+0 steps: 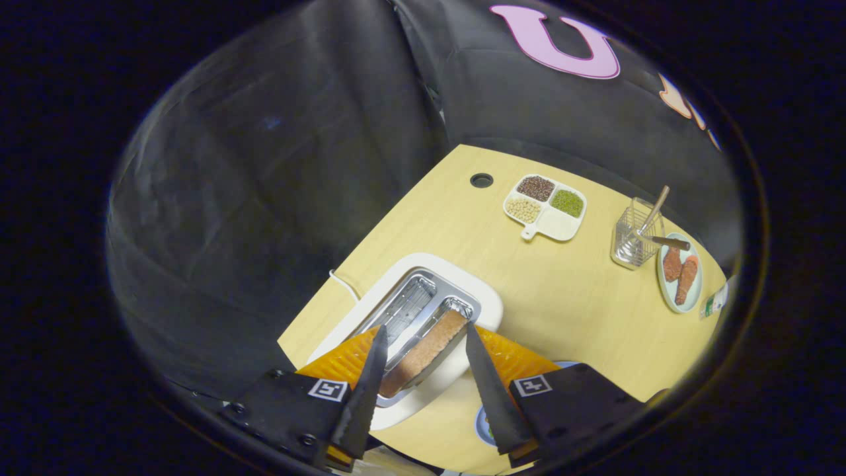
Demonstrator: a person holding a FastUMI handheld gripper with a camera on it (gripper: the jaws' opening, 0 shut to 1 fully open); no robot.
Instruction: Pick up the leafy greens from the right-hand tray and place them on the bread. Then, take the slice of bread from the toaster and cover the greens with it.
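Observation:
A white toaster (462,287) stands on the wooden table near its left edge, with two metal-lined slots. A brown slice of bread (426,349) stands in the slot nearer the right finger; the other slot looks bare. My gripper (426,330) hovers over the toaster, open, its two fingers straddling the bread slice with a gap on each side. A bit of a blue-rimmed plate (482,426) peeks out beside the right finger; what lies on it is hidden.
A white four-part dish (558,225) with beans and grains sits far across the table. A wire holder (631,238) with wooden-handled utensils stands right of it, beside a pale green plate (667,291) with two reddish pieces. A round cable hole (481,180) is near the far edge.

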